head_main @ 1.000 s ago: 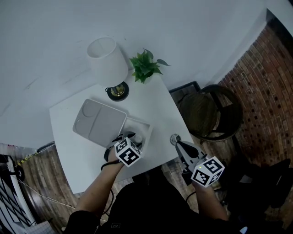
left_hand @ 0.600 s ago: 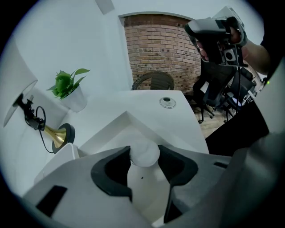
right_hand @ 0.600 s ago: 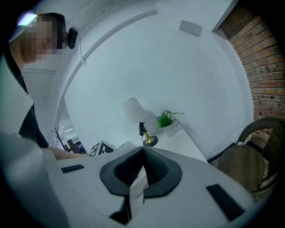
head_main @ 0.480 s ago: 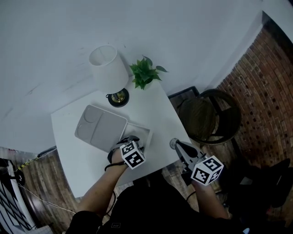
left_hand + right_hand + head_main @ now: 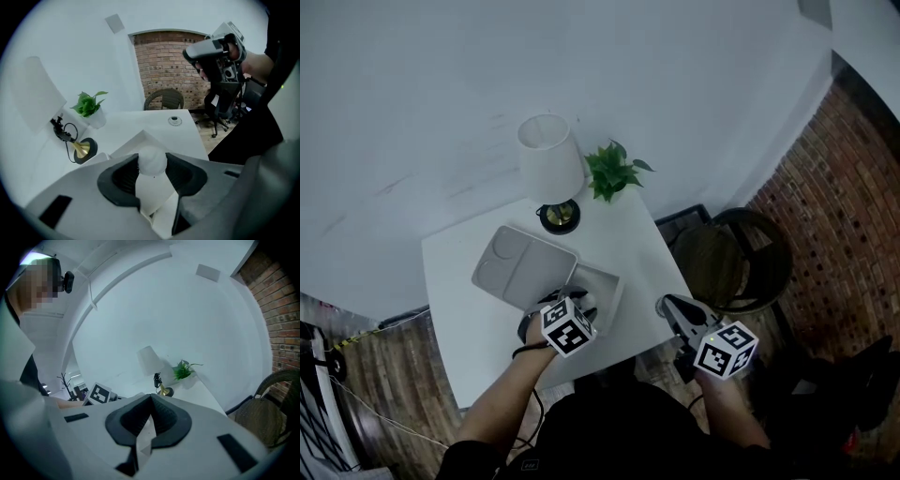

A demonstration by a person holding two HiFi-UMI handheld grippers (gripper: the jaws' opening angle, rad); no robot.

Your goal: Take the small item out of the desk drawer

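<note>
The left tool (image 5: 152,171) is closed on a small white item with a round top and a wider body (image 5: 151,186). Its jaws have just been closing, and the dark pads touch the item on both sides. The item is held over the open white drawer (image 5: 607,282), which sits at the near edge of the white square counter (image 5: 478,328). Just left of the drawer lies a flat grey tray with rounded recesses (image 5: 523,265). At the far side stand a lamp with a white shade and a gold base (image 5: 550,159) and a small green potted plant (image 5: 614,171). The right tool (image 5: 151,401) is at the counter's near right corner, jaws together with nothing between them. A dark wicker chair (image 5: 731,258) stands to the right.
</note>
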